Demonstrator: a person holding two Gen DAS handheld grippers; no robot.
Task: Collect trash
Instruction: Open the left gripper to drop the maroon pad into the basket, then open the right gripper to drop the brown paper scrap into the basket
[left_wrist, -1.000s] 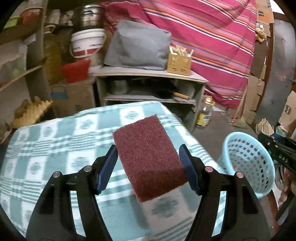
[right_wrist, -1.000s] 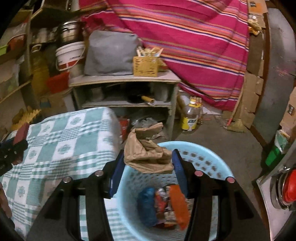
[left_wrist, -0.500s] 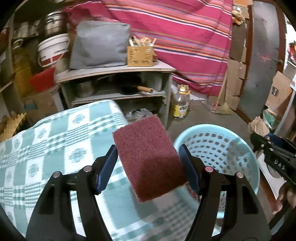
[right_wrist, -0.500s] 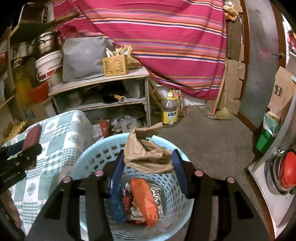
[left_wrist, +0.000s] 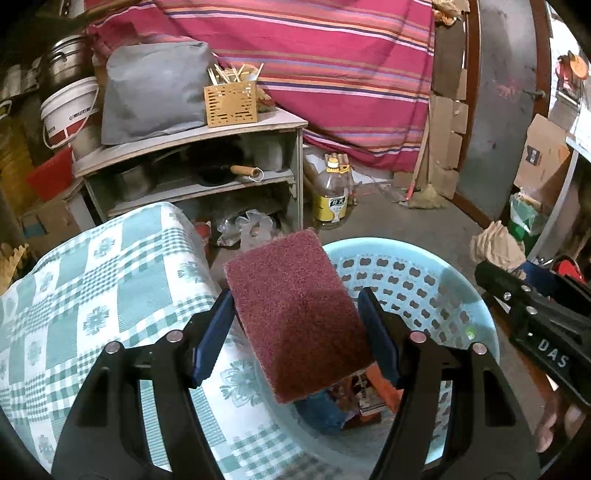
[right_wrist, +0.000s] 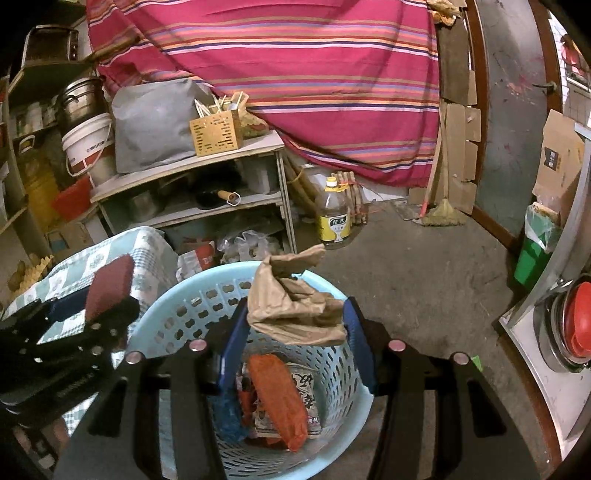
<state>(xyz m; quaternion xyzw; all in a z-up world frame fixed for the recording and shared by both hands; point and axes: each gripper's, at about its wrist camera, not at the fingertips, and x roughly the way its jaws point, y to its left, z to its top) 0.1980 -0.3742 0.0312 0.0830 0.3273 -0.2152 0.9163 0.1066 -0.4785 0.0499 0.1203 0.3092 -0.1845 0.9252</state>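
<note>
We hold 2 grippers over 1 light blue basket. Our left gripper is clamped on 1 maroon scouring pad, at the basket's rim beside the checked tablecloth. Our right gripper pinches 1 crumpled brown paper bag above the basket. Only the right wrist view shows the contents clearly: 1 orange packet, 1 blue wrapper and 1 printed packet. Both views show 1 oil bottle.
</note>
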